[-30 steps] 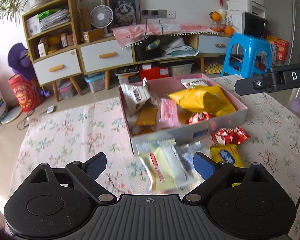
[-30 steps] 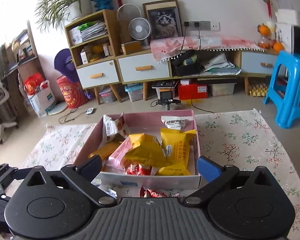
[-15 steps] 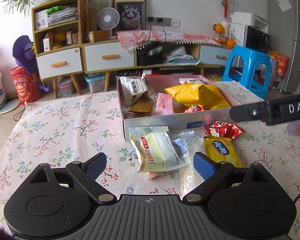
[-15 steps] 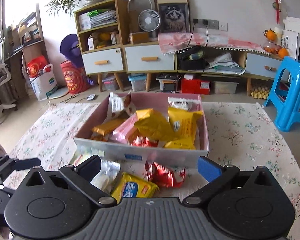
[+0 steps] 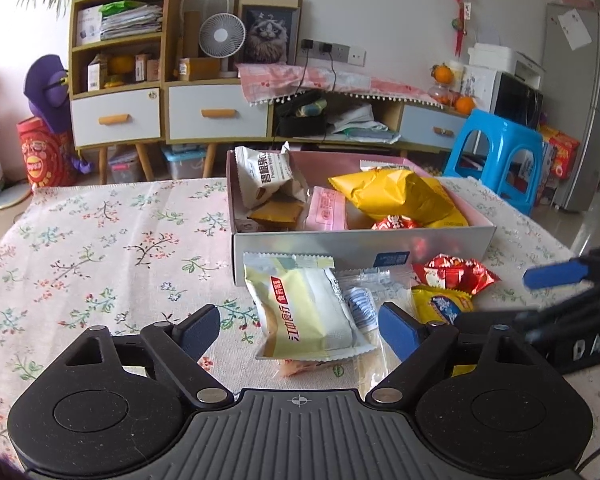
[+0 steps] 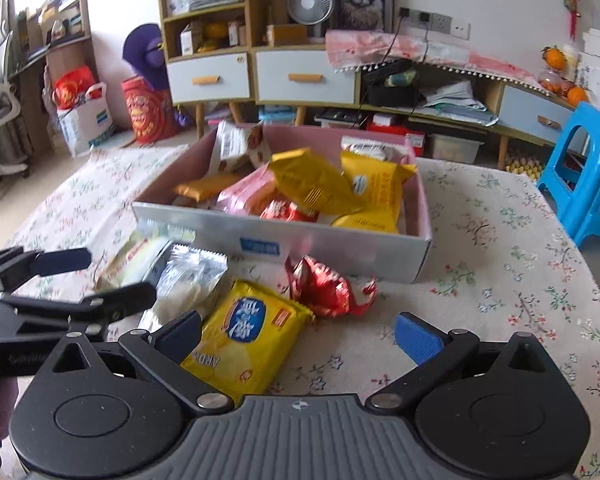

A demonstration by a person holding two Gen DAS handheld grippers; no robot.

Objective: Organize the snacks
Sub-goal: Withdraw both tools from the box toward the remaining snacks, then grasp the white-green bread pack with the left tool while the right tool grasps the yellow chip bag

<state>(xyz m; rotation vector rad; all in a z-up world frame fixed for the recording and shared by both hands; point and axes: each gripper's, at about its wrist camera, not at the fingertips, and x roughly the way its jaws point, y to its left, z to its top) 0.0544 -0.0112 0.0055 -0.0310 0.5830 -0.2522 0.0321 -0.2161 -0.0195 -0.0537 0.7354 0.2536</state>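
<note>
the left tool (image 5: 299, 330) is hanging just over the pale yellow snack pack (image 5: 306, 312), which is lying dead ahead between its two blue pads, long axis running away from the tool toward the box (image 5: 360, 242). its jaws have just been closing in a bit, but they're standing wide with the pack between them and not pinched yet, so nothing is actually held. that pack is sitting on the counter (image 5: 100, 248) right against the box's near wall.

the right tool (image 6: 300, 338) is also gaping open and holding nothing, with the yellow biscuit pack (image 6: 248, 336) lying straight in front, tilted toward its left pad, and the red wrapper (image 6: 328, 286) just beyond.

readable stuff: "das" on the right tool's side as seen from the left one, chinese lettering on the packs that i'm not managing to read properly.
</note>
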